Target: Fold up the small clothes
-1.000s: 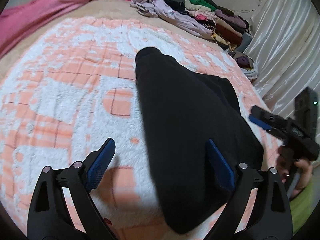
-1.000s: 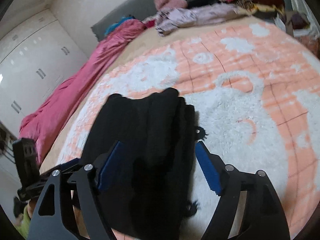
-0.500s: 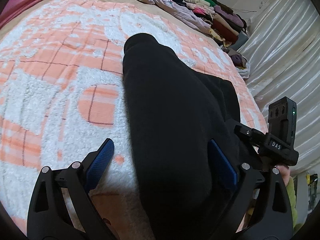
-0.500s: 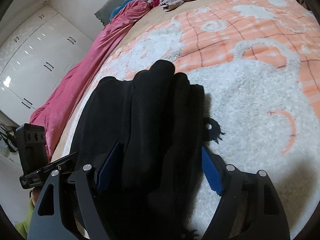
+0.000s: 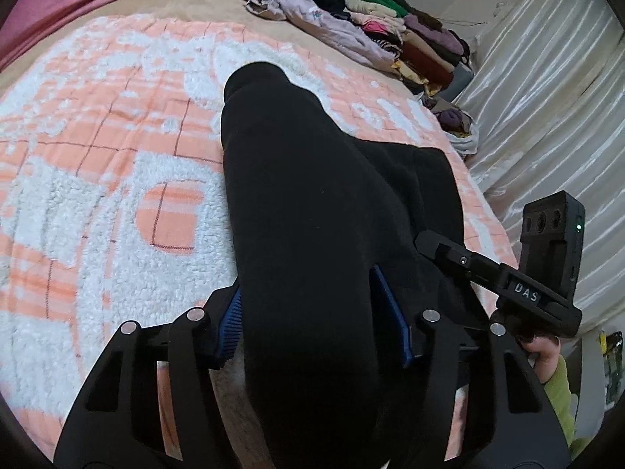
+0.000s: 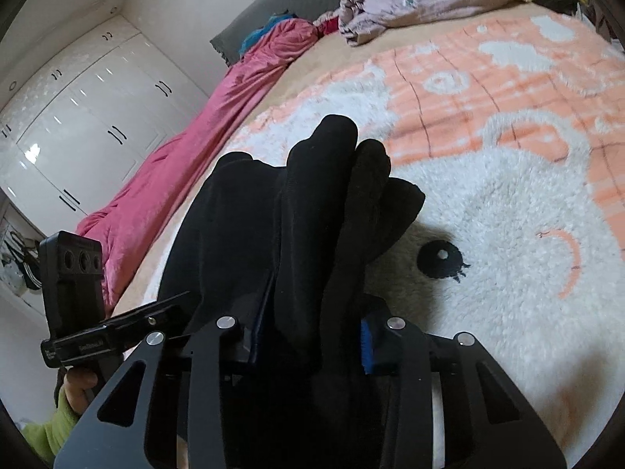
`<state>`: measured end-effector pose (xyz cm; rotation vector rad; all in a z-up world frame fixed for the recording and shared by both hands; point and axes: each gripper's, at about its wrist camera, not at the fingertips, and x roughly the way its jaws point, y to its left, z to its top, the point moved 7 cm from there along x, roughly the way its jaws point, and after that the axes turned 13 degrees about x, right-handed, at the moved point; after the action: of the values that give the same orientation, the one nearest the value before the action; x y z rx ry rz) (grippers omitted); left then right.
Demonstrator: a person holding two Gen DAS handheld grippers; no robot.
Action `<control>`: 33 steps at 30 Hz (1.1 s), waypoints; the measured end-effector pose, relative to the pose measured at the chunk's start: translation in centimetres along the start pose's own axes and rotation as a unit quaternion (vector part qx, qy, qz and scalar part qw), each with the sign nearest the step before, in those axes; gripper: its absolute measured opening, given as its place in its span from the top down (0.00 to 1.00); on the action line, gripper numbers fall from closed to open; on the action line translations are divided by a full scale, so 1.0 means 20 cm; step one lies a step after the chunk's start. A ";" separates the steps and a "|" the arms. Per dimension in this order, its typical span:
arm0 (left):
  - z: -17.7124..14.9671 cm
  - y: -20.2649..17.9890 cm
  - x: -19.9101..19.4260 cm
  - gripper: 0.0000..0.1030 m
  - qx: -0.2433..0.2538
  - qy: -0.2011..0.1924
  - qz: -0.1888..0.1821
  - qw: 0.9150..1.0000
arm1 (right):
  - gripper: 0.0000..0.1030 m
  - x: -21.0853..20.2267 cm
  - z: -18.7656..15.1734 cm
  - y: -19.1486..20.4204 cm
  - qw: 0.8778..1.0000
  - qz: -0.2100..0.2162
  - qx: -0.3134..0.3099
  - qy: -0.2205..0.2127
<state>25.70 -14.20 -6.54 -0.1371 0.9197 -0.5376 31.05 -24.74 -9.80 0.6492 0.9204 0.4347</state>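
Since the earlier frames both sets of jaws have just been closing, and the black garment (image 5: pixel 312 211) is now pinched by each. In the left wrist view, the left gripper (image 5: pixel 312 320) was spread wide a second ago with its blue pads clear of the cloth; now the pads are pressed against the sides of a bunched black fold, so it is clamped on the garment. The garment's near end is gathered between the fingers, and the rest is laid out across the orange-and-white fleece blanket (image 5: pixel 97 179). Further right in that view, the right gripper (image 5: pixel 433 244) is seen at the garment's right edge, held by a hand (image 5: pixel 541 349) in a lime sleeve; it was further from the cloth a second ago.

In the right wrist view, the left gripper (image 6: pixel 172 305) is seen at the left edge of the cloth. The right gripper (image 6: pixel 308 336) is closed on gathered black folds (image 6: pixel 312 211), where earlier its pads stood apart around them. The printed eye on the blanket (image 6: pixel 441 260), mostly covered before, is now exposed just right of the cloth. The pile of clothes (image 5: pixel 390 23) at the far end is unchanged.
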 end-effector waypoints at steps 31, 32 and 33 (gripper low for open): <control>-0.06 -0.11 -0.19 0.50 -0.013 -0.011 -0.017 1.000 | 0.67 -0.19 -0.12 0.18 0.998 -0.058 -0.021 -0.012; -0.06 -0.10 -0.17 0.50 -0.014 -0.008 -0.017 1.000 | 0.67 -0.17 -0.11 0.17 0.998 -0.063 -0.019 -0.011; -0.07 -0.09 -0.15 0.50 -0.016 -0.003 -0.016 1.000 | 0.67 -0.16 -0.11 0.15 0.997 -0.068 -0.018 -0.011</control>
<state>22.56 -14.11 -4.66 -0.1823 0.9212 -0.5524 27.22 -23.67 -6.88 0.5542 0.9271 0.3214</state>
